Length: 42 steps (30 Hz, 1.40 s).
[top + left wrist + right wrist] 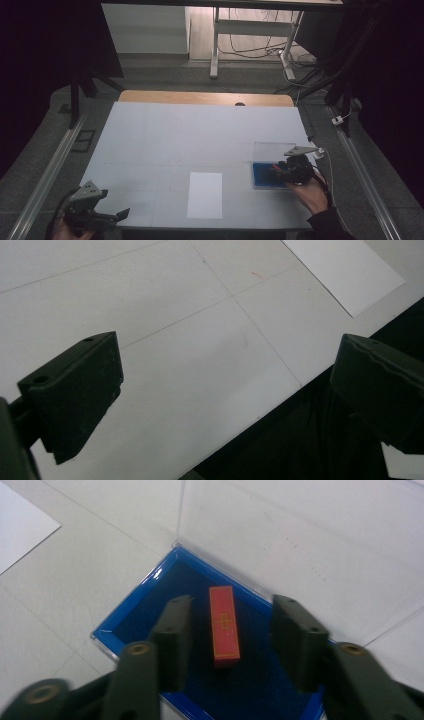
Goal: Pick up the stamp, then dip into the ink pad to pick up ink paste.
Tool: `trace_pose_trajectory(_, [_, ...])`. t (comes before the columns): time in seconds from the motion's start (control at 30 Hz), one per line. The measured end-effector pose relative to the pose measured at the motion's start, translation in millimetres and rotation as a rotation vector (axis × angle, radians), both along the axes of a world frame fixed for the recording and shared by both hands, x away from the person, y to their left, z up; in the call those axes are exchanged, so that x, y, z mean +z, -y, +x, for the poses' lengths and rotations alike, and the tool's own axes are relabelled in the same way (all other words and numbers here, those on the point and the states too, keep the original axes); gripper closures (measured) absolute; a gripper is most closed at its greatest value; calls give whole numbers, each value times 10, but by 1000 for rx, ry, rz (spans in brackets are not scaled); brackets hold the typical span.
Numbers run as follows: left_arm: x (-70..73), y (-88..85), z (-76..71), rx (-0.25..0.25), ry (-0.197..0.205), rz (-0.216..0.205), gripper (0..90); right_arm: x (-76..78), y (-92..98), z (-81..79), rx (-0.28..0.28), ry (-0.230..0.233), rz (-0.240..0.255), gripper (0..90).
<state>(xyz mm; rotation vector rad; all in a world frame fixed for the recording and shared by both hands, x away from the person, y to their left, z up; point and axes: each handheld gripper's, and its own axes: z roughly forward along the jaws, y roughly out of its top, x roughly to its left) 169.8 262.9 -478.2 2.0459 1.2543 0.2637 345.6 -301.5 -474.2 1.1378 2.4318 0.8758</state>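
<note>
Both tools are dull black; the left gripper (122,214) carries a grey three-cornered plate and a dark trailing cable; the right gripper (275,169) has the same plate, brass-ringed screw holes along its jaws, and a dark sleeve behind its hand (312,194).

Red block (224,626), gold-marked, oblong: you find it lying flat in the open blue-lined case (131,617), between your right gripper's fingers (172,630), touching neither.

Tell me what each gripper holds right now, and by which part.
Nothing is held. The right gripper straddles the red block in the blue case, fingers not touching. The left gripper is open.
</note>
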Motion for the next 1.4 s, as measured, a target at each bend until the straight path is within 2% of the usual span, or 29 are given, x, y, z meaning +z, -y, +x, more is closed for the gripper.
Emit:
trace_pose_trajectory(0.07, [0, -1, 0, 1, 0, 0, 8, -2, -1, 8, 13, -6, -7, 675])
trace_pose_trajectory(0.13, [0, -3, 0, 0, -1, -2, 8, -4, -1, 10, 14, -10, -6, 695])
trace_pose_trajectory(0.2, [0, -3, 0, 0, -1, -3, 8, -11, 2, 19, 25, -21, -8, 770])
trace_pose_trajectory(0.3, [1, -3, 0, -1, -1, -3, 8, -14, 2, 29, 30, -22, -11, 795])
trace_pose_trajectory(0.47, [1, -2, -2, -1, 1, -2, 9, -10, 8, 36, 18, -35, 0, 800])
trace_pose_trajectory(0.6, [2, -1, -2, -2, 1, -1, 9, 18, 8, 14, 24, -17, 4, 801])
trace_pose_trajectory(0.73, [2, -1, -1, -2, 0, -1, 9, 100, 27, -44, 33, 24, 34, 801])
trace_pose_trajectory(0.87, [2, 0, -1, -3, 1, -1, 10, 130, 38, -74, 38, 31, 44, 801])
trace_pose_trajectory(1.07, [4, 7, -2, -4, 1, -1, 11, 133, 85, -93, 10, 21, 95, 801])
trace_pose_trajectory(1.2, [1, 4, 2, -5, 0, 1, 11, 144, 85, -93, 2, 22, 104, 801])
trace_pose_trajectory(1.4, [3, 1, 2, -7, 3, -2, 13, 152, 72, -90, -4, 27, 91, 801])
